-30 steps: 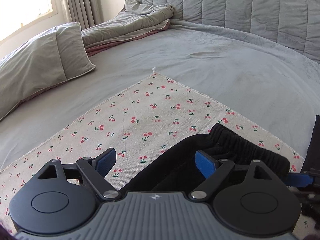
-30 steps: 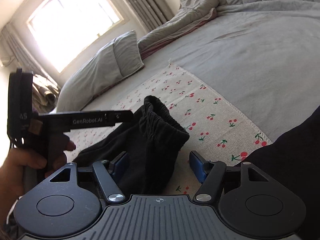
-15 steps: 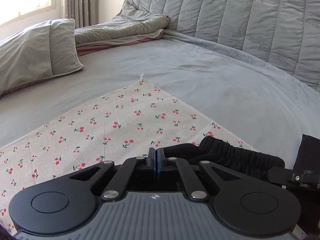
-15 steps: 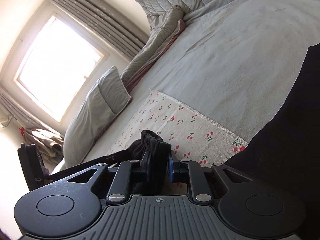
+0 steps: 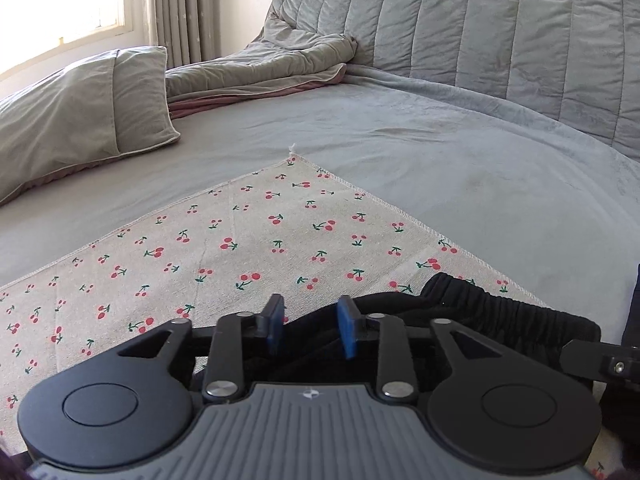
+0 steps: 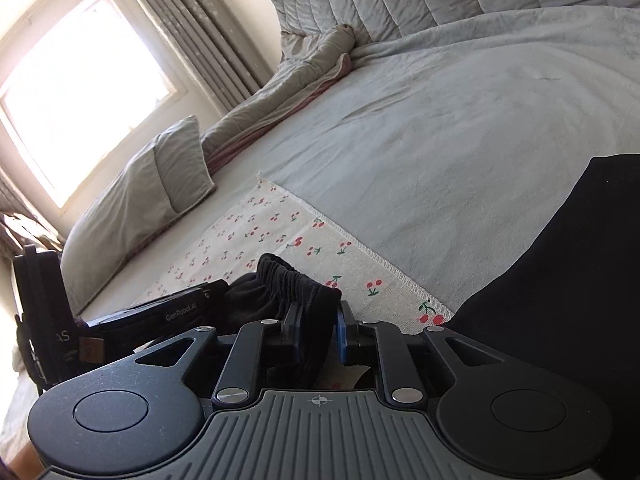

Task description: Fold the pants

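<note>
At the bottom centre of both views, black pants (image 5: 500, 316) lie on a cherry-print cloth (image 5: 240, 248). The left gripper (image 5: 310, 330) has its jaws slightly apart over the fabric; the right gripper (image 6: 316, 334) is clamped on the waistband, which runs off to the left gripper's right.

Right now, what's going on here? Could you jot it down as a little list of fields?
place: grey bed
work surface: cherry-print cloth spread on the bed
garment: black pants, elastic waistband bunched up
left gripper: jaws partly apart, pants fabric between them
right gripper: closed on the waistband
nearby: grey pillow, rumpled quilt, window with curtains
fold status: not yet folded flat
</note>
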The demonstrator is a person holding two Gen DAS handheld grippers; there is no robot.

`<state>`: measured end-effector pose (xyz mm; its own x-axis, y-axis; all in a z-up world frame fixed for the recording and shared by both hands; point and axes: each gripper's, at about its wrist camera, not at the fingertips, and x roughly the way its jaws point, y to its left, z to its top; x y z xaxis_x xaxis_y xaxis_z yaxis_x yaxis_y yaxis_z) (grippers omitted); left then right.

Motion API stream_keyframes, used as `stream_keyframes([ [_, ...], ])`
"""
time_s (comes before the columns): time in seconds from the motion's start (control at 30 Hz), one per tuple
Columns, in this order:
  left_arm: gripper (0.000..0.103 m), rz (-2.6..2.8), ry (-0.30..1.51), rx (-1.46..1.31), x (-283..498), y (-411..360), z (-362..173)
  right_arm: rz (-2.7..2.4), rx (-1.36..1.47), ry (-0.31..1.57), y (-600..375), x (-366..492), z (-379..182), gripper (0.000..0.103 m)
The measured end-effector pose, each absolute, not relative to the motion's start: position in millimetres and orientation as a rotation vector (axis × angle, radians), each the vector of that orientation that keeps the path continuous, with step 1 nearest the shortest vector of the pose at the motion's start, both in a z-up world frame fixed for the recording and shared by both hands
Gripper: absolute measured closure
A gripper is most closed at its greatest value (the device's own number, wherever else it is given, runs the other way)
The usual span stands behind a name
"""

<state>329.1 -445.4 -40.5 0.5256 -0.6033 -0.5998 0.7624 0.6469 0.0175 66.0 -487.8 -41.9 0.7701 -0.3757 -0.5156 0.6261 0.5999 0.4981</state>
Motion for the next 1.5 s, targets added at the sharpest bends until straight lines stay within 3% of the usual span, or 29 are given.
stream_keyframes([
  [0.03, 0.055, -0.833, 0.589, 0.291, 326, -438, -35, -0.598, 0.712, 0.374, -488, 65, -40, 0.078],
  [0.1, 0.040, -0.839, 0.564, 0.302, 314, -412, -21, -0.613, 0.687, 0.354, -485, 62, -35, 0.059],
  [0.13, 0.037, -0.834, 0.552, 0.313, 308, -397, -15, -0.612, 0.679, 0.350, -485, 60, -33, 0.045],
  [0.17, 0.035, -0.827, 0.542, 0.326, 302, -381, -10, -0.602, 0.679, 0.348, -484, 59, -31, 0.041],
  [0.47, 0.031, -0.747, 0.524, 0.421, 233, -234, -2, -0.487, 0.801, 0.372, -490, 61, -37, 0.041],
  [0.73, 0.033, -0.746, 0.563, 0.540, 194, -189, -36, -0.442, 0.804, 0.395, -485, 64, -38, 0.041],
  [0.8, 0.038, -0.728, 0.557, 0.556, 195, -188, -45, -0.472, 0.764, 0.413, -480, 69, -40, 0.044],
  [0.83, 0.041, -0.721, 0.549, 0.542, 196, -187, -45, -0.492, 0.738, 0.420, -478, 72, -41, 0.051],
  [0.87, 0.057, -0.706, 0.547, 0.525, 199, -187, -45, -0.518, 0.703, 0.427, -475, 74, -42, 0.066],
  [0.9, 0.084, -0.695, 0.549, 0.517, 201, -188, -44, -0.553, 0.661, 0.431, -472, 76, -43, 0.075],
  [0.93, 0.091, -0.689, 0.553, 0.519, 203, -189, -43, -0.579, 0.631, 0.434, -471, 77, -42, 0.091],
  [0.97, 0.094, -0.689, 0.536, 0.521, 203, -190, -42, -0.591, 0.619, 0.426, -470, 76, -41, 0.099],
  [1.03, 0.096, -0.695, 0.489, 0.525, 198, -188, -37, -0.630, 0.594, 0.400, -471, 70, -36, 0.103],
  [1.13, 0.096, -0.750, 0.533, 0.500, 198, -179, -38, -0.803, 0.455, 0.411, -469, 66, -29, 0.103],
  [1.23, 0.093, -0.780, 0.558, 0.549, 199, -182, -49, -0.728, 0.567, 0.399, -480, 60, -31, 0.103],
  [1.33, 0.083, -0.759, 0.553, 0.546, 191, -184, -48, -0.595, 0.740, 0.350, -492, 52, -34, 0.090],
  [1.37, 0.078, -0.762, 0.548, 0.544, 190, -184, -49, -0.575, 0.771, 0.343, -495, 49, -35, 0.074],
  [1.43, 0.078, -0.760, 0.537, 0.557, 187, -185, -50, -0.539, 0.831, 0.329, -502, 46, -36, 0.053],
  [1.5, 0.078, -0.756, 0.526, 0.567, 185, -186, -51, -0.493, 0.857, 0.331, -503, 47, -36, 0.052],
])
